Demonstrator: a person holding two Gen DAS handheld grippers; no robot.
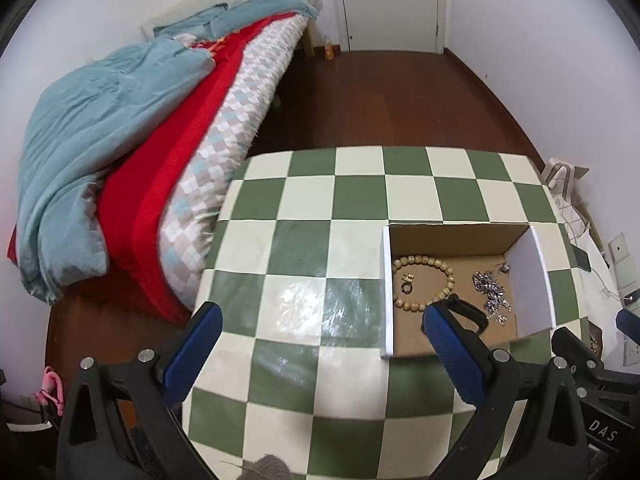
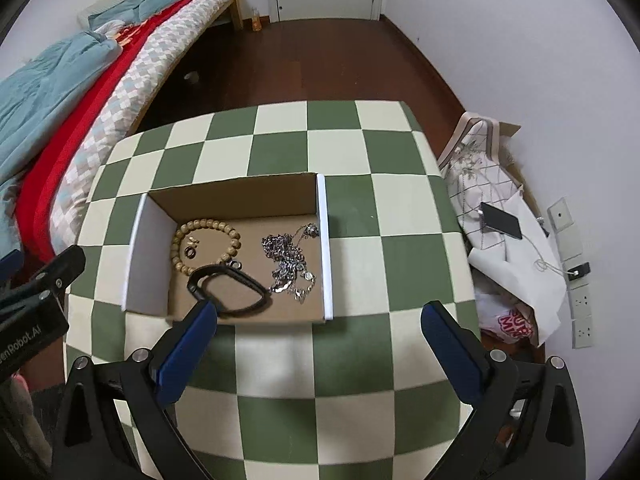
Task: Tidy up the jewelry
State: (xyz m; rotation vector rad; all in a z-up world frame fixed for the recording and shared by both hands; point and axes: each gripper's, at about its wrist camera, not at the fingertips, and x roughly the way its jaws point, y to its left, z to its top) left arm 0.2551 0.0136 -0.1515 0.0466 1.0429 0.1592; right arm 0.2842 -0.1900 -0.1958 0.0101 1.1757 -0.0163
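A green-and-cream checkered surface (image 2: 360, 360) stands on a dark wood floor (image 2: 320, 60), with a bed (image 1: 120, 140) off to the left of both tools and a white door (image 1: 388, 0) far ahead. On the surface sits an open cardboard box (image 2: 240, 196) with white side walls. The right tool (image 2: 316, 320) is spread wide with nothing between its blue pads, the box just ahead and slightly left of it; the near box edge lies close to its left finger. The left tool (image 1: 320, 320) is also spread and holding nothing, the box ahead to its right, its right finger overlapping the box's near corner.

Inside the box, left to right: a wooden bead bracelet (image 2: 208, 246) ringing small earrings (image 2: 191, 249), a black band (image 2: 228, 292) nearest the tools, and a tangled silver chain (image 2: 290, 262) by the right wall. Bare checkered surface stretches ahead of the box and on both sides.
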